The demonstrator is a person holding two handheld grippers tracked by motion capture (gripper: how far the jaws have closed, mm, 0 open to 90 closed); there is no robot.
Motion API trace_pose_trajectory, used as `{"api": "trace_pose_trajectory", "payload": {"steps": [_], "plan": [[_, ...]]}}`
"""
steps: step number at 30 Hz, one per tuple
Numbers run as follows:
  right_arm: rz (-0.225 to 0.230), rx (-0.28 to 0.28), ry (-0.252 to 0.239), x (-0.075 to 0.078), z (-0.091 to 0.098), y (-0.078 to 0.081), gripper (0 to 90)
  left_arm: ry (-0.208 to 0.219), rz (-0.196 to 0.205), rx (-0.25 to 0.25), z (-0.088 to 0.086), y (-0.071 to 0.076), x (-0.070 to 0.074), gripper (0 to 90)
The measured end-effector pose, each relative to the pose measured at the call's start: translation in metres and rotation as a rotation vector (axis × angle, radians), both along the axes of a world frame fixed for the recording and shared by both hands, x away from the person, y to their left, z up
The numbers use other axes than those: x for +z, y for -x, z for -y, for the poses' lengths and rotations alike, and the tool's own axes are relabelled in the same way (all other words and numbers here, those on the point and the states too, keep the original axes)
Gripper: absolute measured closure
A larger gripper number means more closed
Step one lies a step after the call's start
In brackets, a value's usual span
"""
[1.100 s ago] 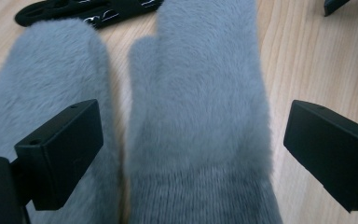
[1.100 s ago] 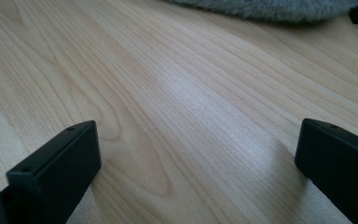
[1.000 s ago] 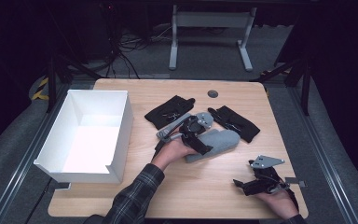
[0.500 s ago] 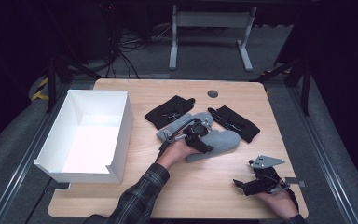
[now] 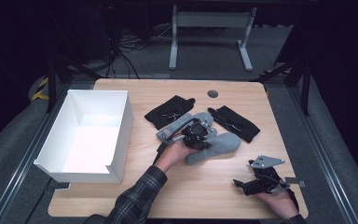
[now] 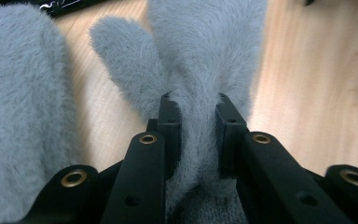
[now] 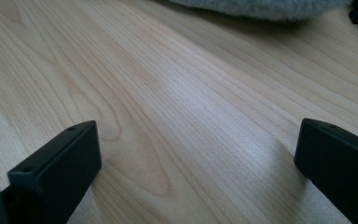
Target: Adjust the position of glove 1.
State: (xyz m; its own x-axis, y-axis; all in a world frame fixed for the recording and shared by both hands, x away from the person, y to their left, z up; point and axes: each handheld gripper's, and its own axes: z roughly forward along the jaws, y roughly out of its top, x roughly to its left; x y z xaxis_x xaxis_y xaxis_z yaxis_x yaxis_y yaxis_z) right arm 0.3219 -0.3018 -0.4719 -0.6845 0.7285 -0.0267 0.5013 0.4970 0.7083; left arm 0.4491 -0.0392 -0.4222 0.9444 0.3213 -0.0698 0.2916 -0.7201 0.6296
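In the high view, a wooden surface [image 5: 191, 196] stands in a dark room, a white box [image 5: 116, 116] at left; the left tool [image 5: 196, 134] sits mid-frame on a grey mitten [image 5: 221, 144], the right tool [image 5: 258, 182] at lower right. In the left gripper view, its jaws have just been closing and pinch the mitten's fur [image 6: 198, 140] at centre. In the right gripper view, the jaws stand wide over bare wood, holding nothing.

Fuzzy grey mitten [image 6: 200, 56], matt wooden table [image 7: 177, 107]

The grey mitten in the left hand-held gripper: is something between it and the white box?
Nothing visible. Bare table lies between the grey mitten, held in the left hand-held gripper, and the white box.
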Motion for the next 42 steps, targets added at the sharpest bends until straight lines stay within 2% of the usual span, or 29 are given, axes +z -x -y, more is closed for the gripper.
{"api": "trace_pose_trajectory", "payload": {"steps": [5,6,15,21,26,33,36,37,39,40,42], "plan": [[-0.001,-0.002,-0.002,0.0,0.0,0.0,1.1,0.021,-0.003,0.006,-0.013,0.02,0.008,77.0],[-0.001,-0.002,-0.002,0.0,0.0,0.0,1.1,0.021,-0.003,0.006,-0.013,0.02,0.008,77.0],[0.0,-0.001,-0.002,0.0,0.0,0.0,1.1,0.021,0.011,0.026,-0.038,0.059,0.008,77.0],[0.001,-0.004,-0.002,0.0,0.0,0.0,1.3,0.028,0.009,0.038,-0.052,0.07,0.004,76.7],[0.002,-0.004,-0.003,0.0,0.0,0.0,1.6,0.03,-0.007,0.05,-0.067,0.081,-0.004,76.6],[0.001,-0.005,-0.004,0.0,0.0,0.0,1.6,0.04,-0.048,0.056,-0.073,0.088,-0.014,73.6],[0.002,-0.005,-0.003,0.0,0.0,0.0,1.6,0.042,-0.059,0.063,-0.076,0.087,-0.015,63.6],[0.002,-0.005,-0.003,0.0,0.0,0.0,1.6,0.042,-0.053,0.068,-0.076,0.087,-0.015,56.6],[0.002,-0.005,-0.003,0.0,0.0,0.0,1.7,0.039,-0.045,0.073,-0.077,0.086,-0.014,53.0],[0.002,-0.005,-0.003,0.0,0.0,0.0,1.7,0.043,-0.042,0.077,-0.077,0.087,-0.014,47.3],[0.002,-0.005,-0.003,0.0,0.0,0.0,1.7,0.053,-0.026,0.076,-0.079,0.086,-0.012,41.6]]}}
